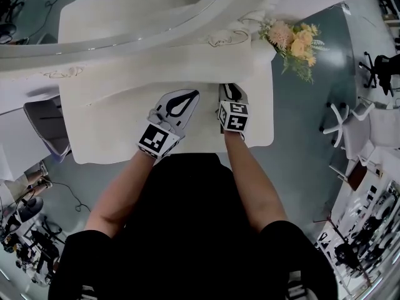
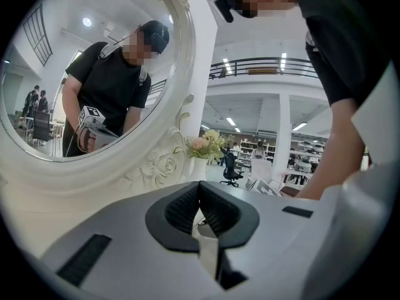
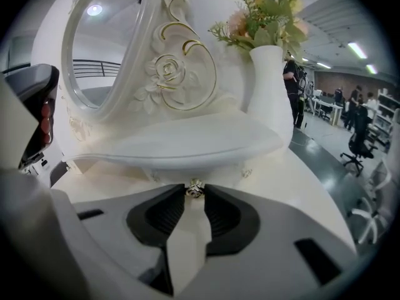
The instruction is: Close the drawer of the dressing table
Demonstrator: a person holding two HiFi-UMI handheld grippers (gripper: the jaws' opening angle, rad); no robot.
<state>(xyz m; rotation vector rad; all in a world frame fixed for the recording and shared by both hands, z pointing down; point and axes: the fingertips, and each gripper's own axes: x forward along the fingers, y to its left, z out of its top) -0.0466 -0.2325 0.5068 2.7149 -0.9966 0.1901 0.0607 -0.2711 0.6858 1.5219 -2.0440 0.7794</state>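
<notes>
The white dressing table [image 1: 106, 127] stands below me, its oval mirror [image 1: 125, 8] at the back. In the right gripper view a small metal drawer knob [image 3: 195, 190] sits under the raised shelf [image 3: 181, 144]. My right gripper [image 3: 195, 192] is shut on that knob, one pad on each side. The drawer front is mostly hidden behind the jaws. From above, the right gripper [image 1: 230, 88] reaches under the shelf edge. My left gripper [image 1: 189, 96] hovers over the tabletop just left of it, tilted up toward the mirror [image 2: 81, 74]. The left gripper [image 2: 200, 187] is shut, holding nothing.
A white vase [image 3: 270, 86] of pink and yellow flowers [image 1: 294, 42] stands at the table's back right corner. Office chairs [image 1: 340, 127] stand on the floor to the right, and a grey chair [image 1: 47, 124] sits at the left. My body is close to the table's front edge.
</notes>
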